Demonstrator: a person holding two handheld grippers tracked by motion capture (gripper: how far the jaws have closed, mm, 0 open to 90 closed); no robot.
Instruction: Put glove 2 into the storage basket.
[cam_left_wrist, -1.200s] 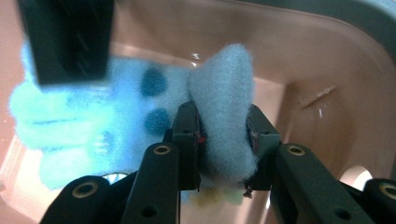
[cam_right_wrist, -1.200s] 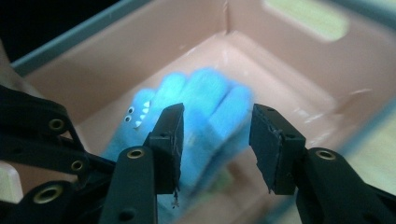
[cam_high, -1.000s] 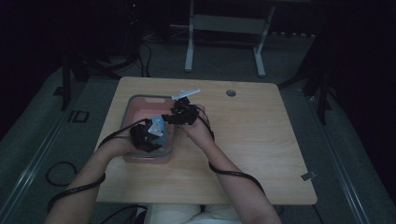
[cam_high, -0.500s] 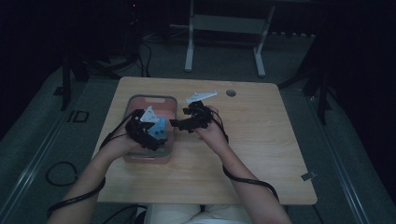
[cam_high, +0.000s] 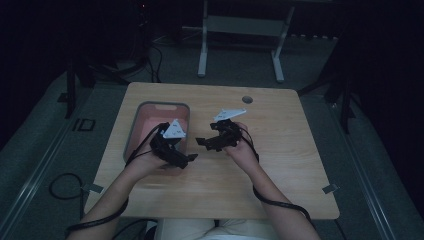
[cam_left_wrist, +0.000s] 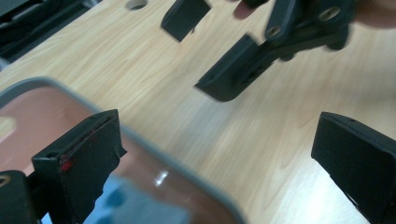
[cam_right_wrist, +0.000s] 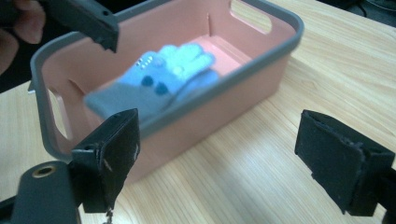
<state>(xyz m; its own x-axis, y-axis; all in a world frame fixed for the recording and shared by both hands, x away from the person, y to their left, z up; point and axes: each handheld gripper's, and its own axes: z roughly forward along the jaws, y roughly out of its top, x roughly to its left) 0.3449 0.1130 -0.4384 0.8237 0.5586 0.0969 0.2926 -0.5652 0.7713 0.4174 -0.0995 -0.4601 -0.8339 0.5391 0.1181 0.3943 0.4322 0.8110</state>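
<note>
Glove (cam_right_wrist: 159, 79) lying in pink bin (cam_right_wrist: 261, 74), left hand-held gripper (cam_high: 186, 159) and right hand-held gripper (cam_high: 203, 143) just spread, both empty

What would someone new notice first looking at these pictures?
Probably the pink bin with a grey rim at the left of the wooden table, with a pale blue glove lying inside it. Next, the two black grippers, the left gripper and the right gripper, held near the bin, both with jaws wide apart and nothing between them.

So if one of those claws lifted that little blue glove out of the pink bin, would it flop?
Probably. The blue glove lies slumped and creased inside the pink bin, so it looks soft and light. Its knit-looking fabric should grip rather than slip, and it seems unlikely to roll or break.
</note>
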